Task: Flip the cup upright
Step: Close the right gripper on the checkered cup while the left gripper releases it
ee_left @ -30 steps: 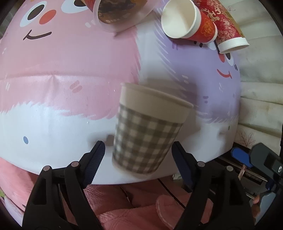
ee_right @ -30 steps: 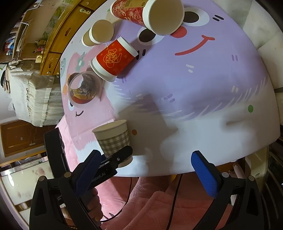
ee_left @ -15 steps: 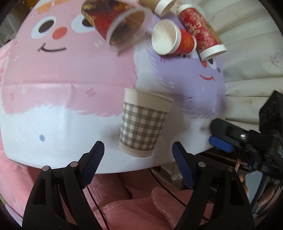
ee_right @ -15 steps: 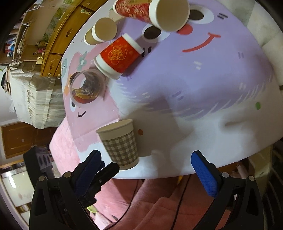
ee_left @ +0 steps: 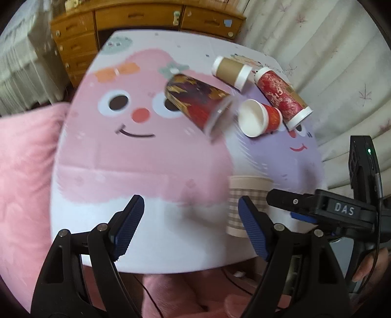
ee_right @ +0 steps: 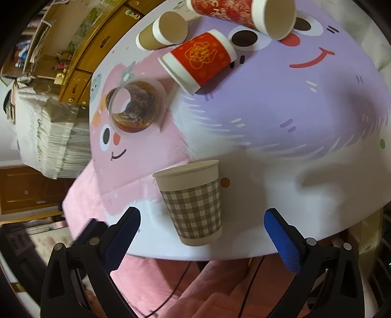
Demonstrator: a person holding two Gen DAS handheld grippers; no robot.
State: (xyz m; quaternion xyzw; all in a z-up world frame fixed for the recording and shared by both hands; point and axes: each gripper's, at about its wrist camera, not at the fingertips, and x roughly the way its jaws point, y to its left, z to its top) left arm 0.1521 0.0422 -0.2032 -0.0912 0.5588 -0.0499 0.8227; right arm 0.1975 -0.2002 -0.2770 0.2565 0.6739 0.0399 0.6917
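A grey checked paper cup (ee_right: 193, 205) stands upright near the front edge of the round table; it also shows blurred in the left wrist view (ee_left: 244, 203), partly behind my right finger. My left gripper (ee_left: 190, 225) is open and empty, to the left of that cup. My right gripper (ee_right: 202, 234) is open and empty, with the cup standing free between its fingers. Several cups lie on their sides at the far part of the table: a dark patterned clear cup (ee_left: 198, 105), a small red cup (ee_left: 259, 117), a tall red cup (ee_left: 281, 95) and a brown cup (ee_left: 232, 72).
The round table (ee_left: 102, 171) has a pink and purple cartoon cloth. A wooden chest of drawers (ee_left: 136, 17) stands behind it. A pink cushion (ee_left: 22, 171) lies to the left. The right gripper's body (ee_left: 342, 210) shows at the right of the left wrist view.
My left gripper has drawn back and swung left away from the checked cup, which stays upright. The right gripper has come closer, so the cup now stands between its fingers.
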